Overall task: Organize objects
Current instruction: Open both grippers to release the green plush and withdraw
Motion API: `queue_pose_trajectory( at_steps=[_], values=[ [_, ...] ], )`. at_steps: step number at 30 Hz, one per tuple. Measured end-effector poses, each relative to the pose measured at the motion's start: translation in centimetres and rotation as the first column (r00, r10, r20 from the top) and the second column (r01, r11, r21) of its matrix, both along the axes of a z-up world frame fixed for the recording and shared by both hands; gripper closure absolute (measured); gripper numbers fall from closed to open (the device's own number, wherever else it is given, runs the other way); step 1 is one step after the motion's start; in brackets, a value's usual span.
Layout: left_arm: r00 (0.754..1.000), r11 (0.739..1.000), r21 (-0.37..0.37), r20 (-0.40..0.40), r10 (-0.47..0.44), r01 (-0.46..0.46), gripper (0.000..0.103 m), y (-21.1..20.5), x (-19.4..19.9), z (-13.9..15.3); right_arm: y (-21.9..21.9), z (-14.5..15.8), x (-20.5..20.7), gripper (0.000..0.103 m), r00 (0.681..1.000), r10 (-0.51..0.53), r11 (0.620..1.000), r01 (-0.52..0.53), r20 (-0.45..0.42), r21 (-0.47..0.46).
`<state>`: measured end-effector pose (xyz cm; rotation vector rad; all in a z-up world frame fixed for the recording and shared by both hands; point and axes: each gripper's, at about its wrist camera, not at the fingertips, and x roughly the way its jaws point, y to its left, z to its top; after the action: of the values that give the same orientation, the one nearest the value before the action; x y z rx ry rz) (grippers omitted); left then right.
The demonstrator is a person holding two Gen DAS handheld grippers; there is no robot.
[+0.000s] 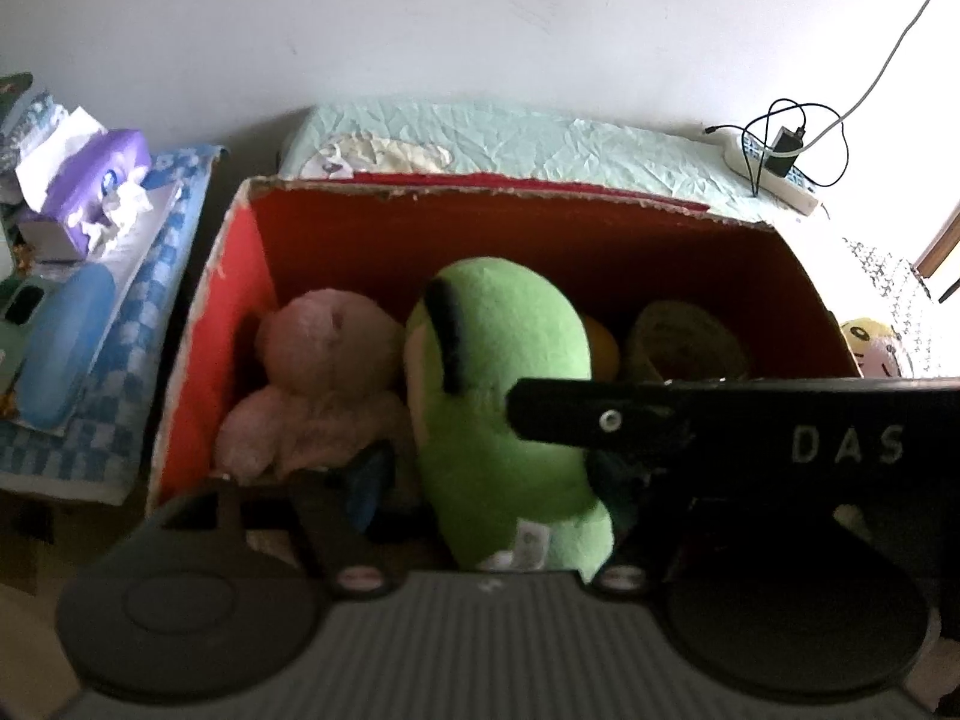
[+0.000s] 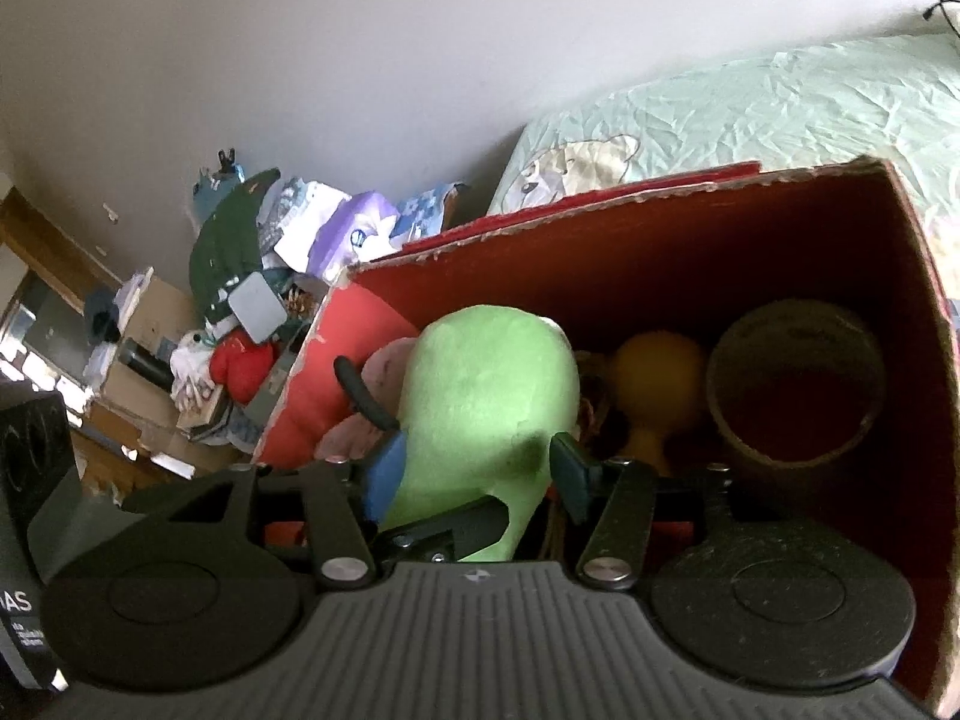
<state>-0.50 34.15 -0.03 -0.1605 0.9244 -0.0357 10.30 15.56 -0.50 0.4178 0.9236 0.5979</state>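
Observation:
A green plush toy (image 1: 504, 396) stands in a red cardboard box (image 1: 240, 276), beside a pink plush (image 1: 324, 372). My left gripper (image 1: 486, 492) is closed around the green plush's lower end. My right gripper (image 2: 474, 468) also has its blue-padded fingers (image 2: 384, 474) pressed on both sides of the green plush (image 2: 480, 396). The right gripper's body crosses the left wrist view (image 1: 720, 426). The box (image 2: 924, 312) also holds a yellow toy (image 2: 654, 378) and a brown cup-shaped object (image 2: 792, 384).
A bed with a pale green sheet (image 1: 540, 144) lies behind the box. A power strip with cables (image 1: 774, 162) sits on it. A cluttered side table with a purple tissue pack (image 1: 90, 180) and a blue case (image 1: 66, 342) stands to the left. A yellow plush (image 1: 870, 342) lies right of the box.

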Motion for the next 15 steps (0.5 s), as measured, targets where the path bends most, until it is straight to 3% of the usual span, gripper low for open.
queue_pose_trajectory(
  at_steps=[7, 11, 15],
  values=[
    [1.0, 1.0, 0.023, 0.017, 0.005, -0.006, 0.022, -0.5, -0.6, 0.9, -0.4, 0.3, -0.8, 0.046, 1.0, -0.015, 1.0, 0.015, 0.007, -0.003],
    [0.999, 0.999, 0.042, 0.037, 0.009, -0.011, 0.01, -1.0, -1.2, 1.7, -0.8, 0.6, -1.6, 0.046, 0.999, -0.028, 1.0, 0.028, 0.018, -0.001],
    [0.999, 0.998, 0.055, 0.036, 0.015, -0.017, 0.01, -1.4, -1.7, 2.1, -1.3, 0.9, -2.2, 0.046, 0.999, -0.044, 0.999, 0.044, 0.028, -0.001]
  ],
)
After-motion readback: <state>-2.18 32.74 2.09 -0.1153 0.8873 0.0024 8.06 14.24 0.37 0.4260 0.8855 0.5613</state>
